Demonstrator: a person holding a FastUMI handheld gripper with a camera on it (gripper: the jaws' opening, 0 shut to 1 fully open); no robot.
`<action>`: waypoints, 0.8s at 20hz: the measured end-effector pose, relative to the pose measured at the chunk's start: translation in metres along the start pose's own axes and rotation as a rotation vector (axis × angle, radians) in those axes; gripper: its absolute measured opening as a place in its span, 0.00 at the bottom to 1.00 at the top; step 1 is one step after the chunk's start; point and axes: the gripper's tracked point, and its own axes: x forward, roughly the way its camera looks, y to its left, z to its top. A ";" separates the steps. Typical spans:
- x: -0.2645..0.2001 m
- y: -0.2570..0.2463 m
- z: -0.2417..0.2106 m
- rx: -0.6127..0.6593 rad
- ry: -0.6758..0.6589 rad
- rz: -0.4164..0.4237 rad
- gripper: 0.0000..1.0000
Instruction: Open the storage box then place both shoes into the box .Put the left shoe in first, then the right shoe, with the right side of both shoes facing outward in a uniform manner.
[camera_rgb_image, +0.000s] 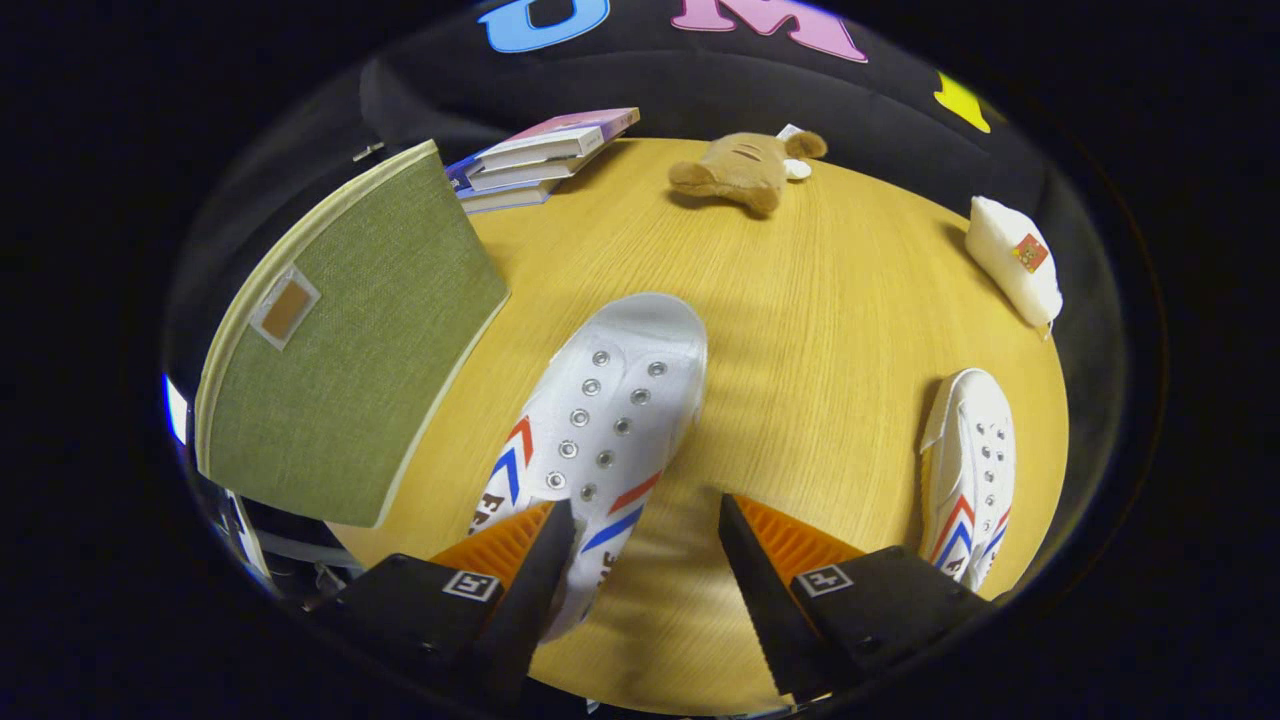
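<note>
A green fabric storage box (350, 350) stands to the left of my fingers with its flat lid on. One white shoe (610, 410) with red and blue chevrons lies toe-away just ahead of my left finger, its heel end partly under that finger. A second white shoe (968, 475) lies further right, beyond my right finger. My gripper (645, 530) is open, hovering above the table; only the right edge of the near shoe's heel lies in the gap, and neither finger touches it.
The round wooden table (820, 330) carries a stack of books (545, 155) at the back left, a brown plush toy (745, 170) at the back, and a white pouch (1015, 260) near the right rim.
</note>
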 end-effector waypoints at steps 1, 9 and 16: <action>0.001 0.002 0.001 0.003 -0.001 0.020 0.85; 0.003 0.013 -0.002 0.147 0.047 0.074 0.23; -0.009 0.010 0.007 0.262 0.044 0.071 0.05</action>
